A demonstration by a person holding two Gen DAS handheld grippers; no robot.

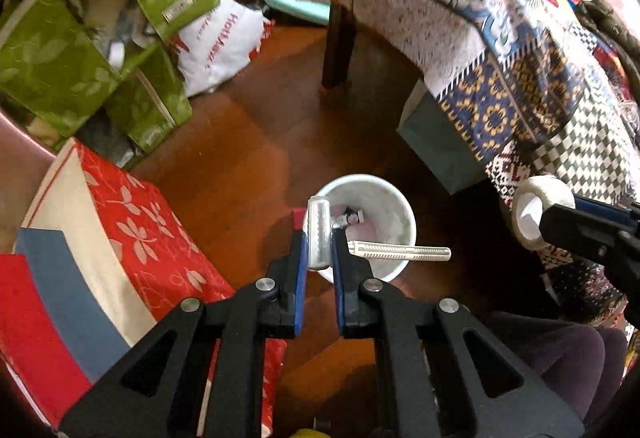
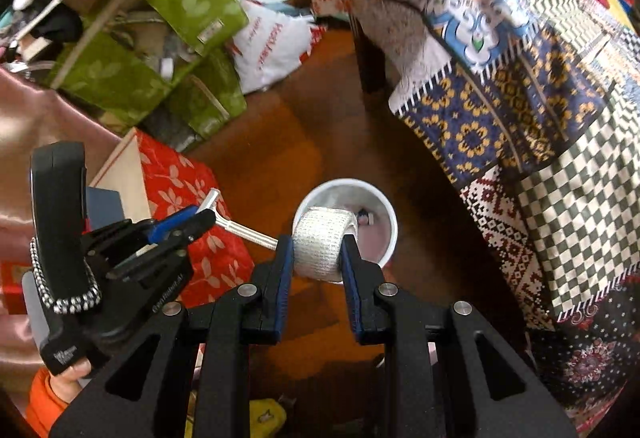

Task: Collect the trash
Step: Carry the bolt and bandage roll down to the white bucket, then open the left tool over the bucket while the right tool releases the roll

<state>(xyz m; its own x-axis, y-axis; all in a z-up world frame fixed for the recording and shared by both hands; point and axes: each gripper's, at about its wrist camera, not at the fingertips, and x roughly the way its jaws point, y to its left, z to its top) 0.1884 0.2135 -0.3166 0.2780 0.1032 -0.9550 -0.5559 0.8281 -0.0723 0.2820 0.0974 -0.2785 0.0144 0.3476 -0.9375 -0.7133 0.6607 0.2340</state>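
1. Your left tool is closed on a disposable razor: its head is pinched between the two blue pads, and the white handle sticks out to the right, over the rim of the white cup.
2. In the right wrist view, that same left tool comes in from the left, with the razor reaching toward the cup.
3. Your right tool is clamped on a white gauze roll, gripped at its two flat ends, so the jaws stand partly open at the roll's width.
4. The left wrist view shows the right tool at the right edge, with the gauze roll and its hollow core turned toward the camera.
5. The cup stands upright on the wooden floor, just ahead of and below both tools. Something small and dark lies at its bottom; you cannot tell what it is.
6. The roll hangs above the near rim of the cup in the right wrist view.
7. A patchwork quilt drapes over the table to the right of the cup.
8. Green leaf-print bags and a red floral box sit to the left, and a white plastic bag lies behind them.
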